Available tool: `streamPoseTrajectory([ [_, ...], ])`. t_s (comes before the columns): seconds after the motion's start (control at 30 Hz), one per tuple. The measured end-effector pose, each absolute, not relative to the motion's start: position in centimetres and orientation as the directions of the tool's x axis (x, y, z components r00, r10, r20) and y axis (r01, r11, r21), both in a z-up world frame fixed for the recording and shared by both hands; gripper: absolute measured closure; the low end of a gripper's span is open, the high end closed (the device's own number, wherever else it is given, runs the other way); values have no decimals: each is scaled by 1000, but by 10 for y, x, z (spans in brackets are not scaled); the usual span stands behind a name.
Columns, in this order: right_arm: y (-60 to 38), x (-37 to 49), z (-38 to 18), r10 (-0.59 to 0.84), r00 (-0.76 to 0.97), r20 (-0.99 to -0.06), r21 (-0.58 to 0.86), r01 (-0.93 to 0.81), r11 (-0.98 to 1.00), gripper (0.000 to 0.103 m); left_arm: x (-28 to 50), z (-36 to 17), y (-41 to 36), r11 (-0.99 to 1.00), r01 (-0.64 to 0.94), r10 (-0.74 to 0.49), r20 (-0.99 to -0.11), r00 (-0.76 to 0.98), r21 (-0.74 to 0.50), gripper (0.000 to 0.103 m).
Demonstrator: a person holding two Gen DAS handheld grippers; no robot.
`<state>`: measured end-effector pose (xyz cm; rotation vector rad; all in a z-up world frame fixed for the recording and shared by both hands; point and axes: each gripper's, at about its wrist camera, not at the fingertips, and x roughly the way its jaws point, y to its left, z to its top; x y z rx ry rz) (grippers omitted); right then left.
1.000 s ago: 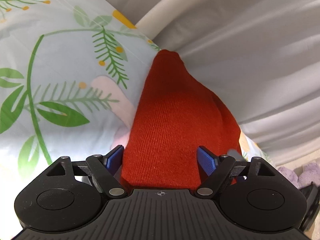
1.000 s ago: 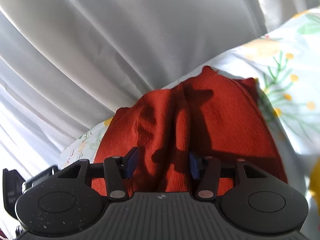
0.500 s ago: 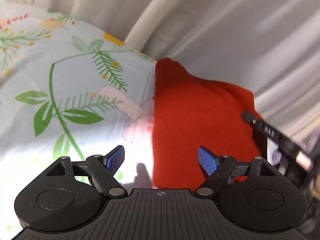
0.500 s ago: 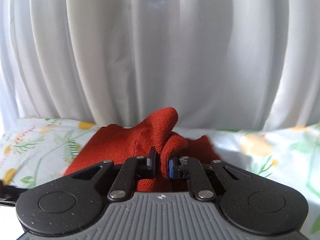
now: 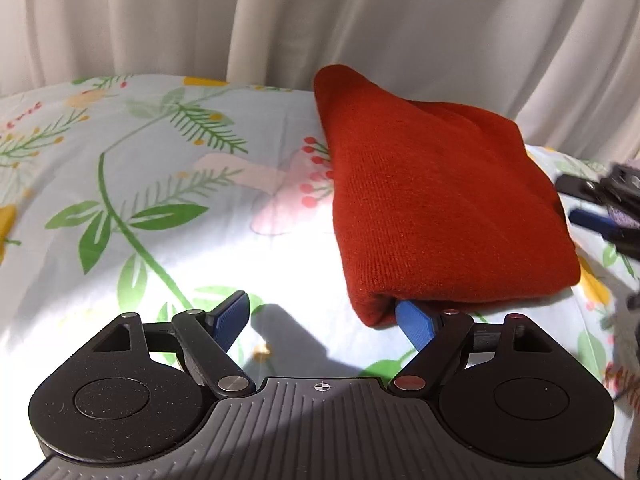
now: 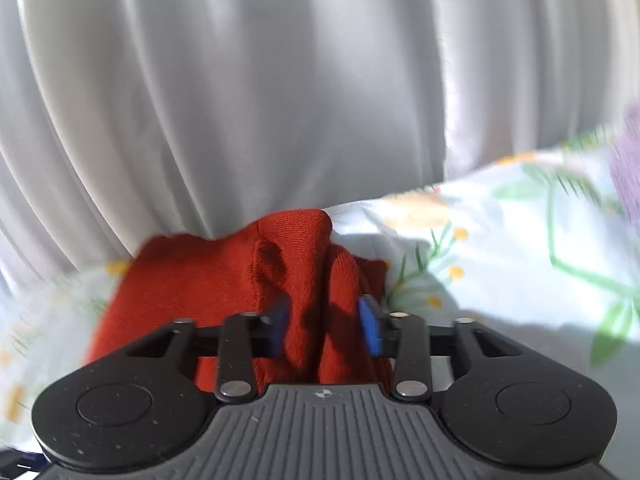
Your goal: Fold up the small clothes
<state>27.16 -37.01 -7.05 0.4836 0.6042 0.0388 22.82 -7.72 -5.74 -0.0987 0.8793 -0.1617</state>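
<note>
Left wrist view: floral cotton sheet (image 5: 168,208), pale blue with green fronds and yellow dots, sunlit patch near the camera. Left gripper (image 5: 324,320) spread wide; ribbed blue pads, left one (image 5: 230,318) over bare sheet, right one tucked under the near hem of the red knit garment (image 5: 432,200). Garment folded into a thick, fine-ribbed slab lying flat on the sheet. White pleated curtain (image 5: 400,20) behind.

Right wrist view: right gripper (image 6: 324,328) partly parted, bunched red knit between the pads; contact unclear through motion blur. Lilac fuzzy item (image 6: 628,160) far right.
</note>
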Motion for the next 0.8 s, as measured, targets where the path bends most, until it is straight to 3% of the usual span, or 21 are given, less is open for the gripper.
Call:
streamPoseTrajectory([
  [0.2,-390,209,-97,389,783,-485,725,112,680,49,234,-62,-87,987,78,-157,-759,632,-139,18],
  [0.33,-370,222,-108,408,750,-521,705,109,701,50,240,-64,-97,989,78,-148,-758,635,-127,18],
  [0.43,-366,239,-113,379,741,-555,699,167,695,85,242,-63,-101,990,80,-139,-756,639,-115,18],
  [0.47,-367,240,-112,384,745,-546,712,171,681,87,243,-62,-101,992,73,-125,-755,643,-102,18],
  [0.5,-370,240,-109,407,756,-513,742,152,654,88,243,-61,-99,994,64,-108,-751,651,-88,18],
  [0.6,-392,234,-116,530,800,-280,922,72,379,89,242,-58,-91,998,34,-68,-733,677,-61,15],
  [0.63,-397,235,-121,533,808,-251,941,76,329,89,241,-59,-89,998,33,-66,-734,676,-59,14],
  [0.67,-399,236,-125,518,809,-277,936,104,337,89,242,-59,-88,997,39,-71,-743,666,-61,14],
  [0.77,-399,242,-136,440,759,-480,837,246,489,89,240,-61,-82,993,56,-113,-782,614,-99,15],
  [0.8,-398,242,-137,446,758,-476,840,243,484,89,239,-59,-76,991,62,-130,-789,600,-116,15],
])
